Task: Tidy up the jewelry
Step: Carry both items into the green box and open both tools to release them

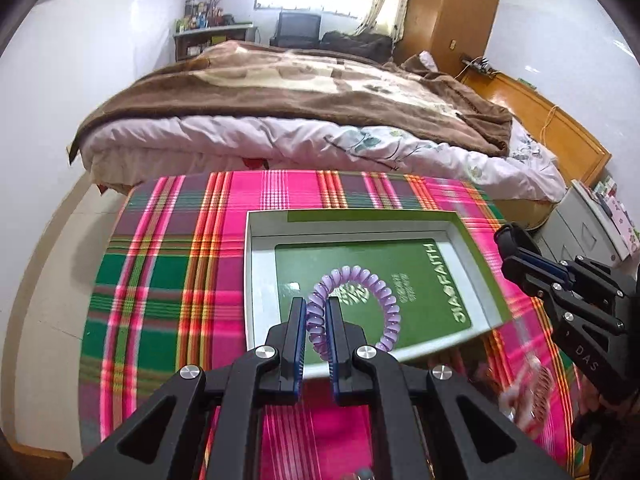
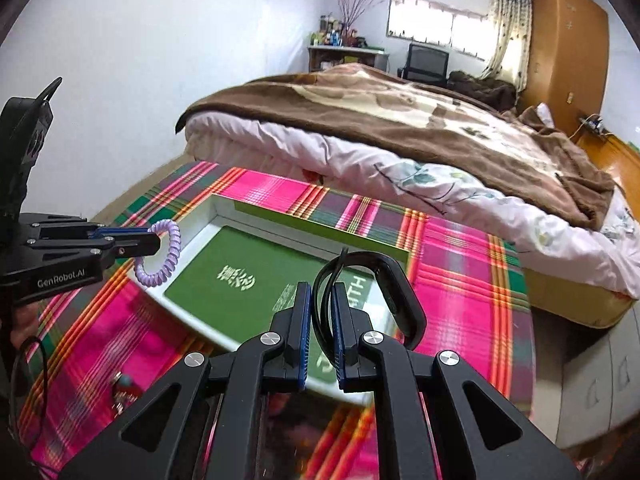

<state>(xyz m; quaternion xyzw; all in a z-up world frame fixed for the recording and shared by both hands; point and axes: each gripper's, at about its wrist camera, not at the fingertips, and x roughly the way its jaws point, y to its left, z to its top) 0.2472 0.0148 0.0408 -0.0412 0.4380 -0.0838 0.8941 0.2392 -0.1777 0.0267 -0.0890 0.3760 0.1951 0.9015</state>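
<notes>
My left gripper (image 1: 316, 304) is shut on a purple spiral coil bracelet (image 1: 376, 284), which hangs over the open box (image 1: 256, 264). The box has white walls and a green insert printed with "FAITH". In the right wrist view the same left gripper (image 2: 156, 240) holds the purple coil (image 2: 168, 256) above the box's near left corner. My right gripper (image 2: 322, 288) is shut on a black wristband (image 2: 400, 288), whose loop arches over the box's (image 2: 320, 228) right part. The right gripper (image 1: 508, 248) also shows at the right edge of the left wrist view.
The box lies on a table under a pink and green plaid cloth (image 1: 168, 280). Small jewelry pieces (image 2: 124, 388) lie on the cloth near me, and a blurred pink item (image 1: 532, 392) at the right. A bed (image 1: 280, 92) stands beyond the table, a grey cabinet (image 2: 592, 380) to the right.
</notes>
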